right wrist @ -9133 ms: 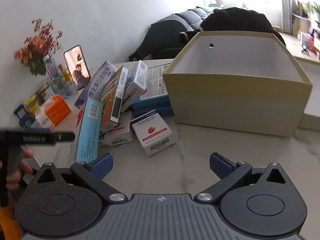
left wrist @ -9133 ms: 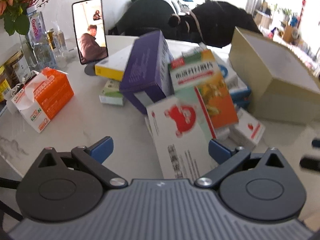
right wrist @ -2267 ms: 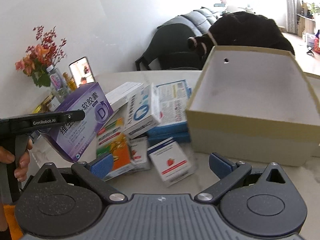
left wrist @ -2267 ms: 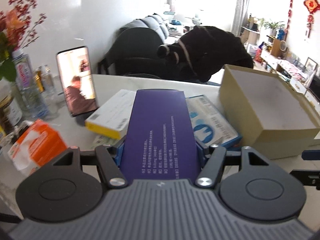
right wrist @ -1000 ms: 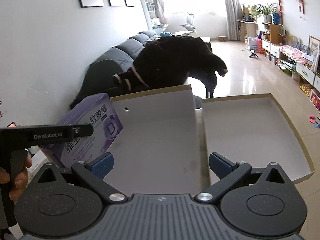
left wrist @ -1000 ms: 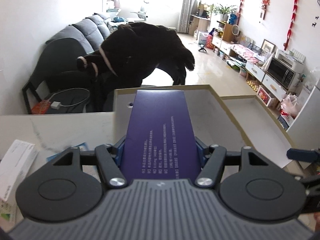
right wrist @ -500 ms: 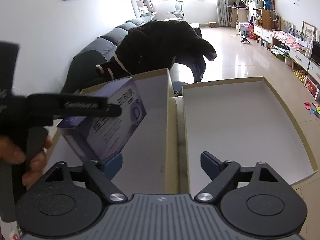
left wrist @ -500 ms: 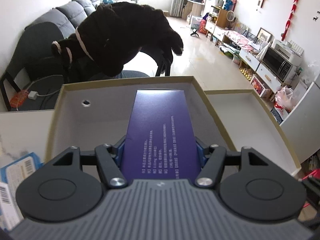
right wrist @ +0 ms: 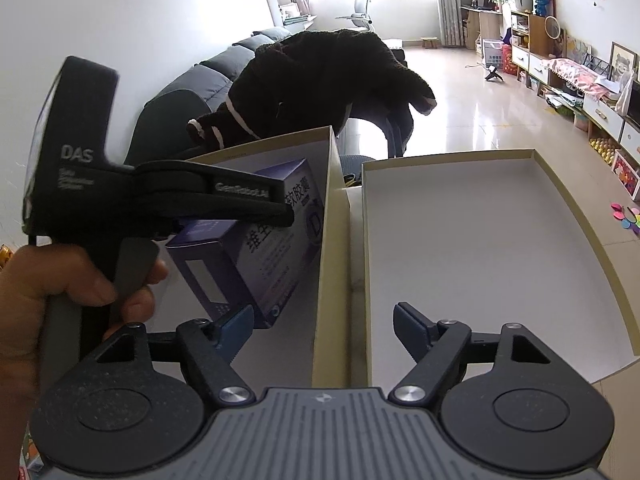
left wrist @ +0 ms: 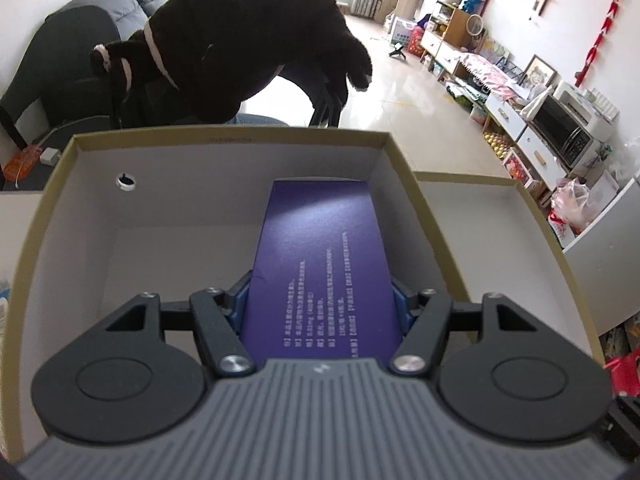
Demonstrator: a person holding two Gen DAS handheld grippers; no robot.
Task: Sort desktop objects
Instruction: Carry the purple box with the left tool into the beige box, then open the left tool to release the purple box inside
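A purple medicine box (left wrist: 320,256) sits between the blue pads of my left gripper (left wrist: 320,304), which is shut on it. It hangs tilted inside the open tan cardboard box (left wrist: 180,184), toward the right wall and just above the white floor. In the right wrist view the same purple box (right wrist: 256,256) shows under the left gripper's black finger, which a hand (right wrist: 60,280) holds. My right gripper (right wrist: 324,324) is closing. Its jaws straddle the cardboard box's right wall (right wrist: 326,240) without touching it.
The box's lid (right wrist: 480,260) lies open side up, right against the box. A black fluffy garment (left wrist: 240,40) hangs over a chair behind the box, with a grey sofa (left wrist: 80,28) beyond. White cabinets (left wrist: 540,140) line the far right wall.
The left gripper has sunk with the purple box into the cardboard box. The right gripper's jaws have narrowed and now stand over the box's right wall.
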